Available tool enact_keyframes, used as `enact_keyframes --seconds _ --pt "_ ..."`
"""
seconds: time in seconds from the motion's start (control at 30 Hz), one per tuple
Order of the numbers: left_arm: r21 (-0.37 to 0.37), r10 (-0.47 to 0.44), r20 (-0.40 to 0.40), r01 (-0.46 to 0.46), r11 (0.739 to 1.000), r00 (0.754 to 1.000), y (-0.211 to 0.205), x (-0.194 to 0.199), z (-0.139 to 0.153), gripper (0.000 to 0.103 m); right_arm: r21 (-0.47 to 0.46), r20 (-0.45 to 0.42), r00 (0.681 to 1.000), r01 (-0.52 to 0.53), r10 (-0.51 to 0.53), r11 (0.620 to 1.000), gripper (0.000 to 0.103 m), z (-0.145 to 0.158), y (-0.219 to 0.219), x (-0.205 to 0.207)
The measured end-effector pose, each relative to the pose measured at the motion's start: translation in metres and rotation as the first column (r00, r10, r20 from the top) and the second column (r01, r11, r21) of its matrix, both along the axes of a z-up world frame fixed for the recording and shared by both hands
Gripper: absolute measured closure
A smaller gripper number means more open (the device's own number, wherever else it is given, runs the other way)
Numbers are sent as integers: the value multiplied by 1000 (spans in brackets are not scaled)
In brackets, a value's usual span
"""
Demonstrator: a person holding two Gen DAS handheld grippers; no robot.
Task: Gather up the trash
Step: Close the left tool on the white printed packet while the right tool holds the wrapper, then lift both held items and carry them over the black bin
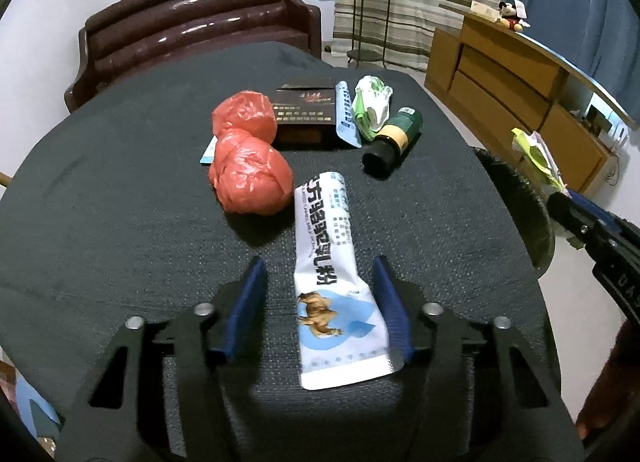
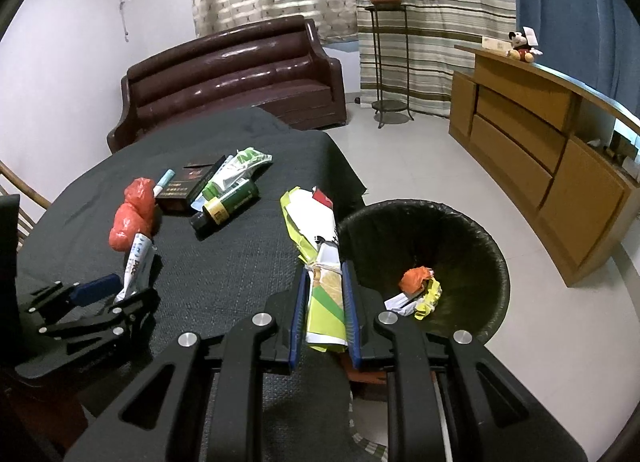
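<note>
A white sachet (image 1: 328, 262) with a camel picture lies on the dark tablecloth (image 1: 120, 222) between the blue pads of my left gripper (image 1: 318, 262). The right pad touches its edge and the left pad stands clear, so the gripper is open. My right gripper (image 2: 324, 274) is shut on a green, yellow and white bundle of wrappers (image 2: 308, 222), held at the table's edge beside the black-lined bin (image 2: 472, 238). Further back lie two red plastic bag balls (image 1: 248, 178), a dark box (image 1: 304, 114), a blue sachet (image 1: 346, 114), a crumpled green-white wrapper (image 1: 372, 102) and a dark green bottle (image 1: 396, 138).
The bin holds an orange scrap (image 2: 416, 278) and yellow and white scraps. A brown sofa (image 2: 240, 78) stands behind the table, a metal plant stand (image 2: 390, 62) by the curtain, and a wooden cabinet (image 2: 540, 150) along the right wall. Pale floor tiles surround the bin.
</note>
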State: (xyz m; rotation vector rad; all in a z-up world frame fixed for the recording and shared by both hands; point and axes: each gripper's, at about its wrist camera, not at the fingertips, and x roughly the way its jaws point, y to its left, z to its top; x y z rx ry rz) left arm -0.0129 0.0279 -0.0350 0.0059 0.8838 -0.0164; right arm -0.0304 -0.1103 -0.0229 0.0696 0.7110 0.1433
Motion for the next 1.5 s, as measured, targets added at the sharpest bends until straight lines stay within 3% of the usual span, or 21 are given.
enact_keyframes --seconds 0.07,0.23,0.6,0.97,1.5 --pt "3 -10 5 10 1000 1000 -2 -1 1 68 3 -2 1000 0 0 1000 84 -1 -1 0" --pt "-12 -30 13 30 999 999 -3 -3 1 72 8 -4 1000 0 0 1000 84 -3 -2 -1" --pt "-18 -102 99 104 994 990 -23 -9 24 72 13 34 999 38 -39 999 84 2 -11 -5" --pt "-26 -152 164 158 987 975 -63 29 40 72 -21 79 986 146 -143 989 84 10 -36 2" --pt "-6 -218 140 221 975 966 -116 86 24 72 -55 113 959 266 -259 962 84 6 -71 30"
